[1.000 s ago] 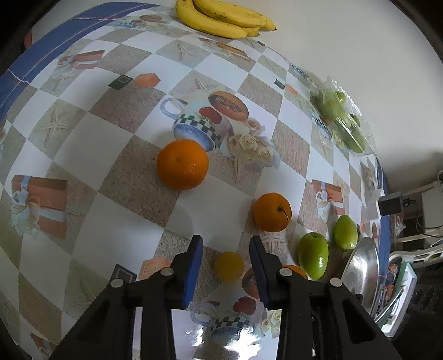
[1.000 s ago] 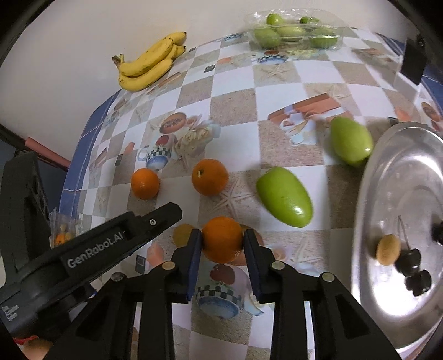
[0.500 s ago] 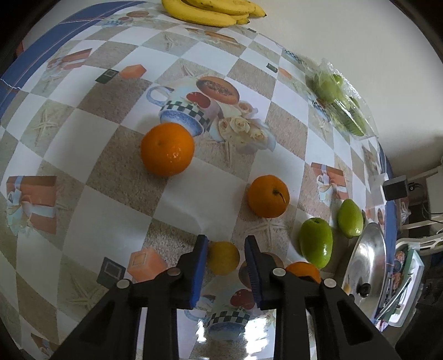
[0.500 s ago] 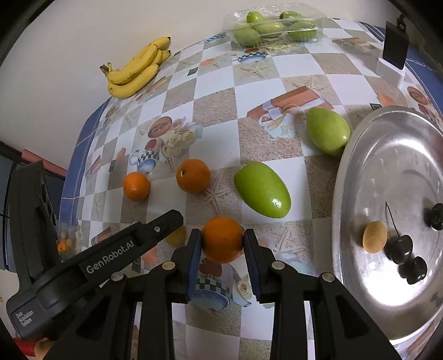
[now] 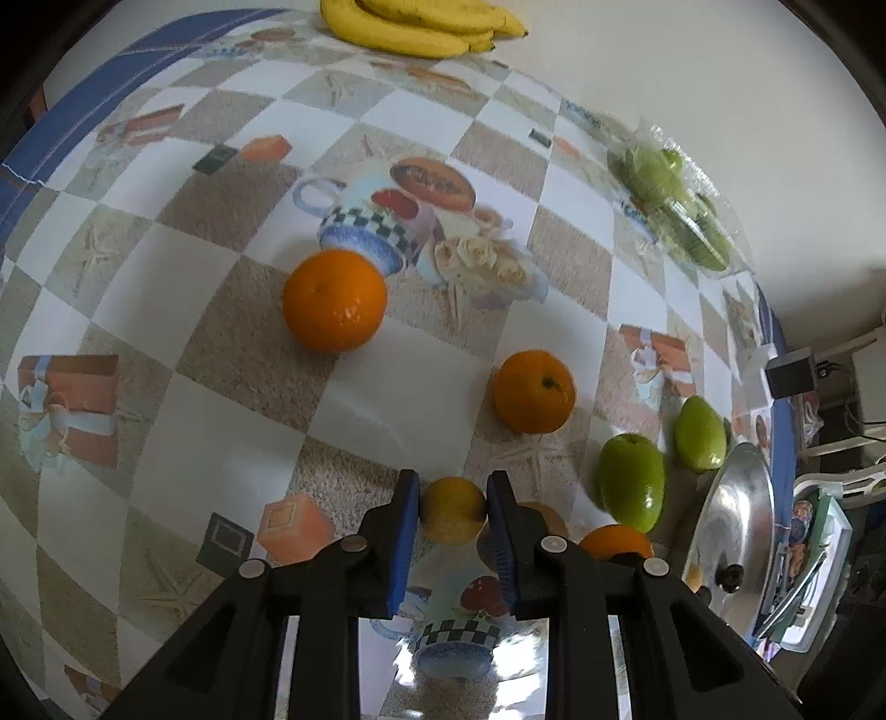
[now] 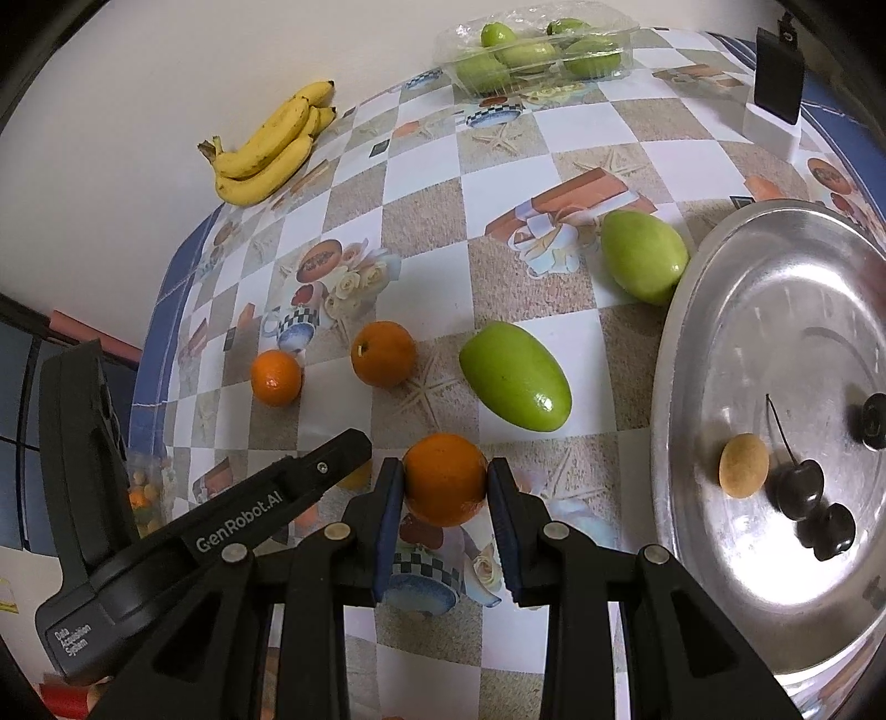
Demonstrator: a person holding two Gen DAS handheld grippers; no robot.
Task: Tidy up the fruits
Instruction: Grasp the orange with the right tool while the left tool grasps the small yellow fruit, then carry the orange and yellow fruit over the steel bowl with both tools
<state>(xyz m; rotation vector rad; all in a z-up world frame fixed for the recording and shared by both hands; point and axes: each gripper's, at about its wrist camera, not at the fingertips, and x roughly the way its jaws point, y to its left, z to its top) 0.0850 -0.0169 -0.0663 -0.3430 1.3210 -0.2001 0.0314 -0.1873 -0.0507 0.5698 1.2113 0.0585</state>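
Gripping a small round yellow fruit (image 5: 453, 509) between its blue-padded fingers (image 5: 403, 531), the left gripper (image 5: 451, 526) is closed nearly all the way, both pads pressed against the fruit's sides low over the counter (image 5: 232, 310) with its checked, picture-printed cloth. Just beside it, the right gripper (image 6: 444, 498) is clamped on a round orange (image 6: 444, 479), its fingers (image 6: 387, 509) touching the fruit on either side; that orange shows in the left view too, partly hidden behind the right-hand finger.

Two more round oranges lie loose on the cloth beyond the grippers, the left orange (image 6: 276, 378) and the middle orange (image 6: 383, 354), near each other but apart. To their right lies a long green mango-shaped fruit (image 6: 515, 385), and farther on a second green fruit (image 6: 642, 257) resting just beside the rim of a wide shiny metal tray (image 6: 720, 310). On the tray sit a small tan round fruit (image 6: 743, 465) and dark cherries (image 6: 797, 490) with stems.

At the far edge by the white wall are a bunch of yellow bananas (image 6: 271, 149) and a clear plastic box of green fruits (image 6: 531, 50).
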